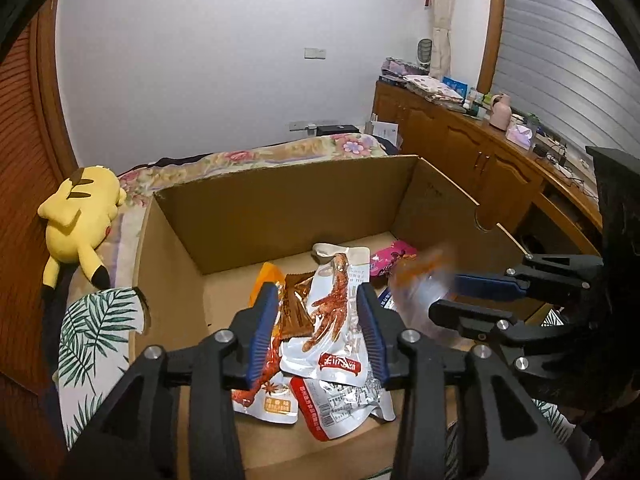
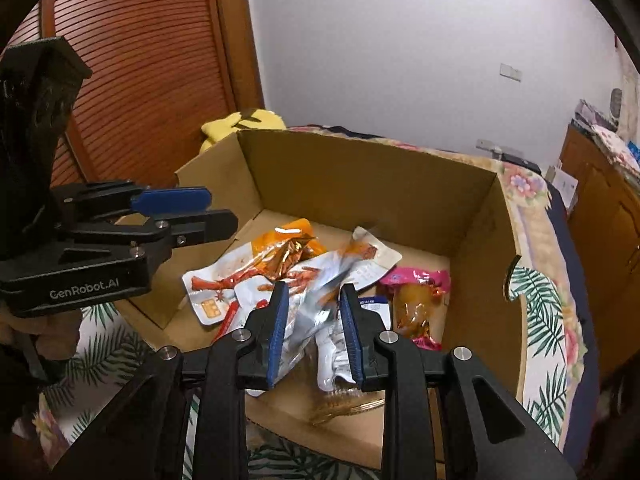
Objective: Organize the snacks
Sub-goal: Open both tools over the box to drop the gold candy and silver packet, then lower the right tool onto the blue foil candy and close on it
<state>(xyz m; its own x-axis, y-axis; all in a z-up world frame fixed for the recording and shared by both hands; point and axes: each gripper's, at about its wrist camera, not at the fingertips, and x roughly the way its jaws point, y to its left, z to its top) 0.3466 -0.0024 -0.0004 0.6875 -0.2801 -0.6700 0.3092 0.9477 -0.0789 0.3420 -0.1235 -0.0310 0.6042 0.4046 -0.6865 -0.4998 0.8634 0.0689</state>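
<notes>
An open cardboard box (image 1: 280,208) (image 2: 360,176) sits on a bed and holds several snack packets. My left gripper (image 1: 316,320) hovers open and empty above silver chicken-feet packets (image 1: 336,316); it also shows in the right wrist view (image 2: 192,216). My right gripper (image 2: 314,312) is open over the box. A blurred silver packet (image 2: 308,300) (image 1: 420,284) lies between its fingers; whether it is falling or touched I cannot tell. The right gripper shows in the left wrist view (image 1: 460,296). A pink packet (image 2: 416,300) (image 1: 392,260) lies at the box's right.
A yellow plush toy (image 1: 80,216) lies on the bed left of the box. A leaf-print cloth (image 1: 96,336) covers the bed's near part. A wooden sideboard (image 1: 480,148) with small items stands at the right. A slatted wooden door (image 2: 152,60) is behind.
</notes>
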